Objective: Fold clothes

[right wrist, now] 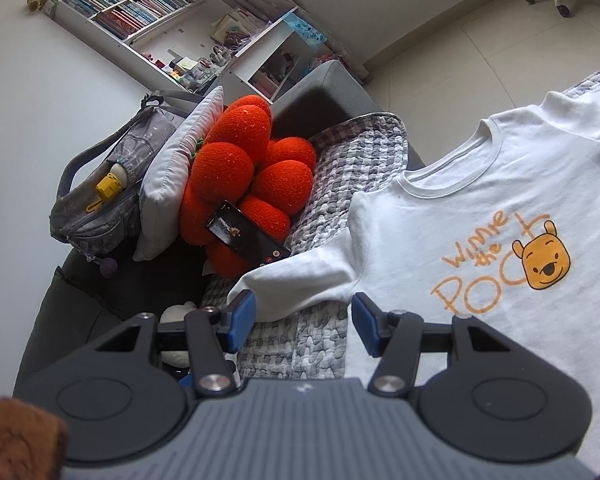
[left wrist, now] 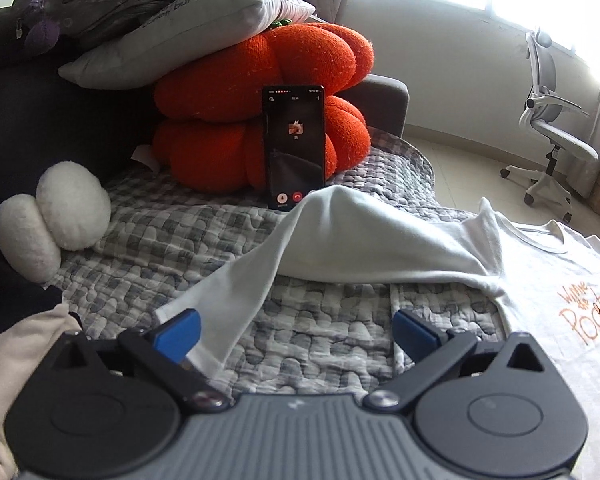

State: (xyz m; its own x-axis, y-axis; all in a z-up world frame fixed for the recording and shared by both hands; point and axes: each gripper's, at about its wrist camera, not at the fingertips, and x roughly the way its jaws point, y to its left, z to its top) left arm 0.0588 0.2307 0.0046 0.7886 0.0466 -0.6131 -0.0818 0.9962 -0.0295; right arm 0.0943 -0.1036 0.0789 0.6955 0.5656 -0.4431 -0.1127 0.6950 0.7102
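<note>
A white T-shirt [right wrist: 480, 208] with an orange bear print lies face up on the checked quilt [right wrist: 300, 344]. In the left wrist view its sleeve [left wrist: 340, 236] is humped up, and the cuff end trails down to the left finger [left wrist: 176, 334]. My left gripper [left wrist: 296, 332] is open wide just above the quilt, with the cuff beside one pad and nothing pinched. My right gripper [right wrist: 304, 326] hovers half open over the shirt's side edge below the armpit. Its pads hold nothing.
An orange pumpkin cushion [left wrist: 260, 92] stands at the back with a phone [left wrist: 294, 148] leaning on it. A grey pillow [left wrist: 188, 36] and a bag [right wrist: 100, 192] sit on top and behind. A white plush [left wrist: 52, 216] lies left. An office chair [left wrist: 552, 128] stands on the floor.
</note>
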